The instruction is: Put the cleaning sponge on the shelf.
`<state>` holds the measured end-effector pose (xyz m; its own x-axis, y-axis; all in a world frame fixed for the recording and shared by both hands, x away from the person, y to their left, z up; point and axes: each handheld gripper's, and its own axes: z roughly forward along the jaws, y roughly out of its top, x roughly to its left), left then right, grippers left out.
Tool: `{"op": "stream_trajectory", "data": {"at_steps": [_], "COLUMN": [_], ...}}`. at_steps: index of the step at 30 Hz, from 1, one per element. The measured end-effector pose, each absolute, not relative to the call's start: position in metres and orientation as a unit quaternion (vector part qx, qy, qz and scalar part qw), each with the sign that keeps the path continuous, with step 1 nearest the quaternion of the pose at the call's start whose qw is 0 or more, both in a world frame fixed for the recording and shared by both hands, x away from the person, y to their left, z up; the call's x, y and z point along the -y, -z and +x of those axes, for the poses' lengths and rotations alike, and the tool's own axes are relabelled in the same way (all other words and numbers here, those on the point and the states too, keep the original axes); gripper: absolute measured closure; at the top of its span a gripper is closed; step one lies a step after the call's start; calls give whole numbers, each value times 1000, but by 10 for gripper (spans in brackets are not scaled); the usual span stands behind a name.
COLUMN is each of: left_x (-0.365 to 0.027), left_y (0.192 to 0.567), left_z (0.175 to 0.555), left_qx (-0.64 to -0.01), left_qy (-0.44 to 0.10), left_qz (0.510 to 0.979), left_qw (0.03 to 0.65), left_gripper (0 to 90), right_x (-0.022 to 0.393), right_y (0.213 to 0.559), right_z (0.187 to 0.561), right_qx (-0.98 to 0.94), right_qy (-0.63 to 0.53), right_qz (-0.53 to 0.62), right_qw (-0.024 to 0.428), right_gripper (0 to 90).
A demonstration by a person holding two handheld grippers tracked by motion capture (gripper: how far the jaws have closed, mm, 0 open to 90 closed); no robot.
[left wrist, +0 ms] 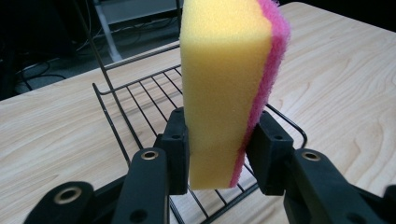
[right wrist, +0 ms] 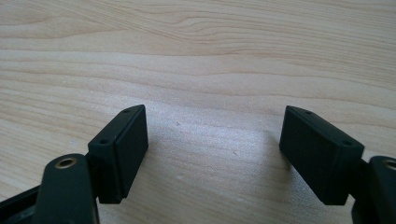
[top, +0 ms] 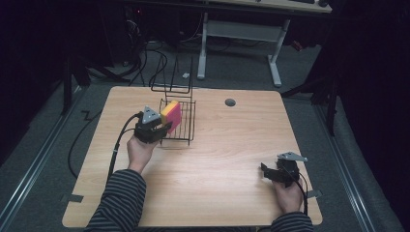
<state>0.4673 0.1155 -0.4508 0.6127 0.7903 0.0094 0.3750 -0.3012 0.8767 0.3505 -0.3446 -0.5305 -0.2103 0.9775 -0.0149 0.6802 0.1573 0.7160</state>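
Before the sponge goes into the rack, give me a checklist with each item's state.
1. Left gripper shut on the sponge: ok, both pads press its lower part.
2. Sponge upright: ok, it stands on end, yellow foam on one side, pink layer on the other.
3. Sponge over the rack: ok, wire floor shows below and behind it in the left gripper view.
4. Sponge already resting on the wires: cannot tell, its bottom edge sits between the jaws.
5. Right gripper out of the way: ok, open and holding nothing, low over bare table far from the rack.
6. Rack sitting flat: ok in the high view.
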Motion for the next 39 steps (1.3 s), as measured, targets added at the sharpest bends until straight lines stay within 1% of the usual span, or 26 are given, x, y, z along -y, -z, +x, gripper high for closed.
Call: {"op": "stream_trajectory", "data": {"at_steps": [5, 8, 12, 23, 31, 36, 39], "left_x": [-112, -111, -110, -106, -106, -106, -106], "left_y": [452, 456, 463, 476, 479, 479, 481], "left_z": [476, 481, 486, 493, 496, 496, 497], "left_qx": [-382, -392, -399, -405, -410, -409, -412], "left_qy": [-233, -227, -227, -234, -227, -228, -226], "left_qz": [769, 765, 768, 772, 768, 769, 772], "left_qw": [456, 458, 447, 430, 437, 434, 427], "left_gripper": [626, 626, 626, 621, 617, 606, 580], "right_x": [345, 344, 344, 344, 344, 344, 344], "right_y": [531, 531, 530, 531, 531, 531, 531], "right_z": [350, 350, 350, 350, 350, 350, 350], "right_qx": [-720, -719, -719, -720, -720, -720, -720], "right_qy": [-298, -298, -298, -298, -298, -298, -298], "right_qz": [575, 576, 577, 575, 575, 575, 575], "right_qw": [250, 249, 248, 249, 249, 249, 249], "right_gripper": [238, 237, 237, 237, 238, 237, 237]}}
